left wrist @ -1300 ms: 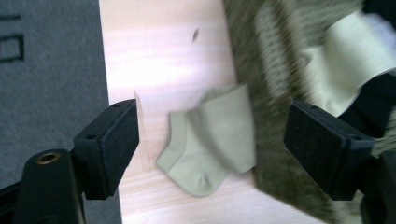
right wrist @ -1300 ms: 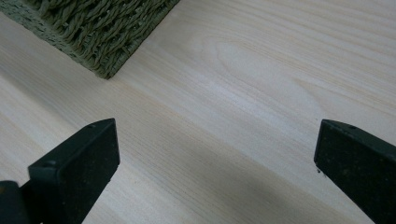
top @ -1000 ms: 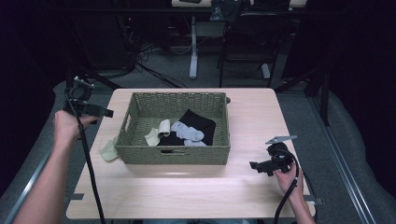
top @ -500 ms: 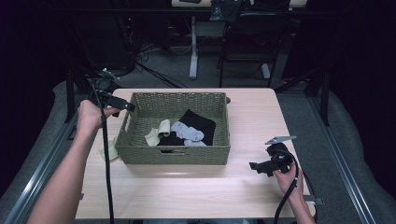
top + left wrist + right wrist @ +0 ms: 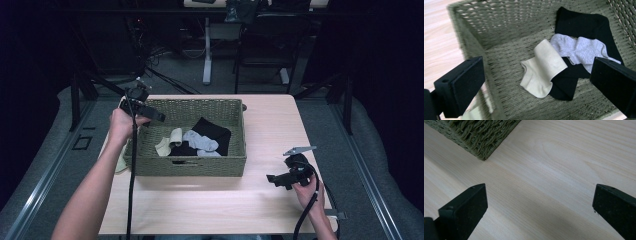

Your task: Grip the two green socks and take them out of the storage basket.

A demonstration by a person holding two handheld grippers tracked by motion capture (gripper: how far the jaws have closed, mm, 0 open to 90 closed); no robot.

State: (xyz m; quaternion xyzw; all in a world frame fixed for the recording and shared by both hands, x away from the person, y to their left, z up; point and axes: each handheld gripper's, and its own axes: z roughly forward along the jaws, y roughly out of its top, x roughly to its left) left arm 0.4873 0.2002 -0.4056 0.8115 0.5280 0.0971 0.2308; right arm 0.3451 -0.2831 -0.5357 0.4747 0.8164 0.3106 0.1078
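My left gripper (image 5: 150, 111) hangs over the left rim of the basket (image 5: 186, 166), its jaws spread as wide as they go after opening just now, with nothing between them, tipped down and inward so that they frame the socks from above. I hold it that way, I think, because the next grab has to come from over the wall: the sides are tall enough that a level approach would hit the weave. Straight ahead between the jaws lies the cream sock (image 5: 543, 69), folded and partly on top of the black sock (image 5: 584, 27), with the grey sock (image 5: 581, 50) touching its upper edge and draped across the black one. The cream one sits topmost and nearest, so it looks like the easiest to pinch without dragging the others. Outside the basket, on the table (image 5: 270, 120) just beside its left wall, another pale sock (image 5: 120, 165) lies flat, which suggests the socks are being lifted out one at a time and laid there. My right gripper (image 5: 276, 179) rests low near the table's right front corner, well apart from the basket, jaws likewise spread and empty over bare wood; I keep it parked there so that it stays clear of the left arm's path.
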